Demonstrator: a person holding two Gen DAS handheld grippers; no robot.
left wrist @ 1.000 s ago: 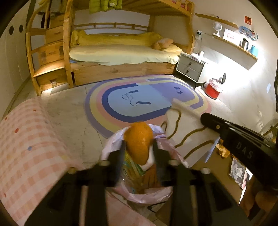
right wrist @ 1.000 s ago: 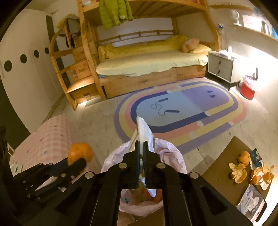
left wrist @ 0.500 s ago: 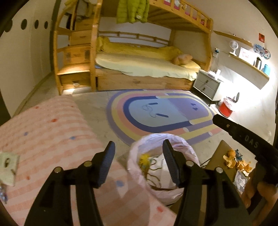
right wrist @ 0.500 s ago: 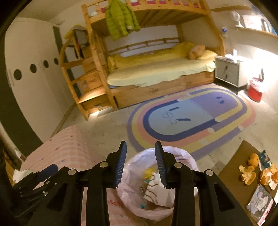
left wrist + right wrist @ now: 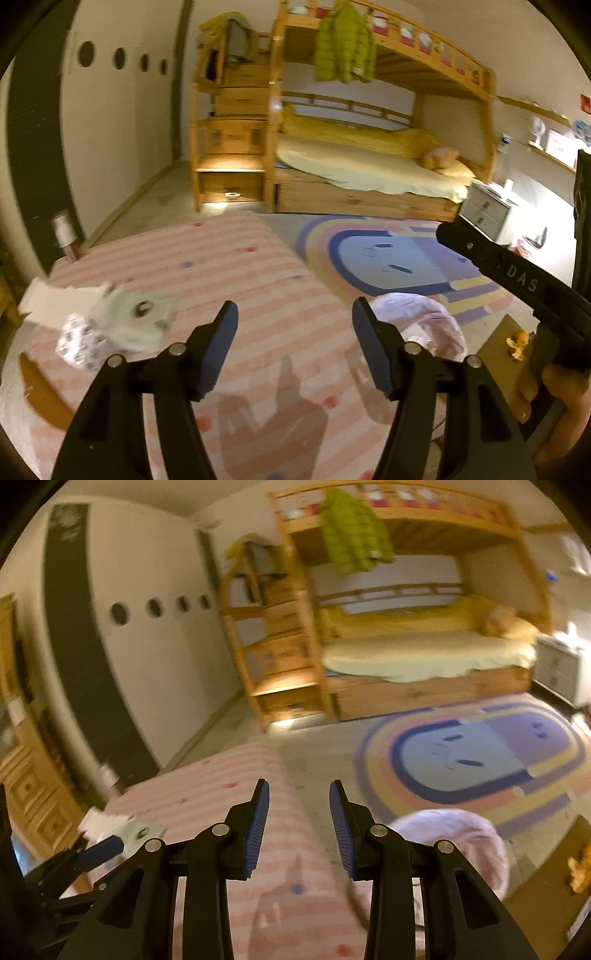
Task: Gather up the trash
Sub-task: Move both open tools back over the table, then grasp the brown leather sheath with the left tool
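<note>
Both grippers empty over striped table, bag at right, trash left on table.

Left gripper (image 5: 291, 325) jaws wide apart, nothing between, above pink striped tablecloth (image 5: 258, 280). Right gripper (image 5: 299, 805) jaws also spread, empty, over the cloth edge. Pink trash bag (image 5: 424, 321) sits just right of the table, mouth open. On the table's left side: crumpled wrapper (image 5: 79, 343), pale green paper (image 5: 136, 321), white paper (image 5: 55, 299), close together. Orange peel (image 5: 580, 867) on brown board at far right. Beyond: rainbow rug (image 5: 399, 258), then bunk bed (image 5: 369, 166).
</note>
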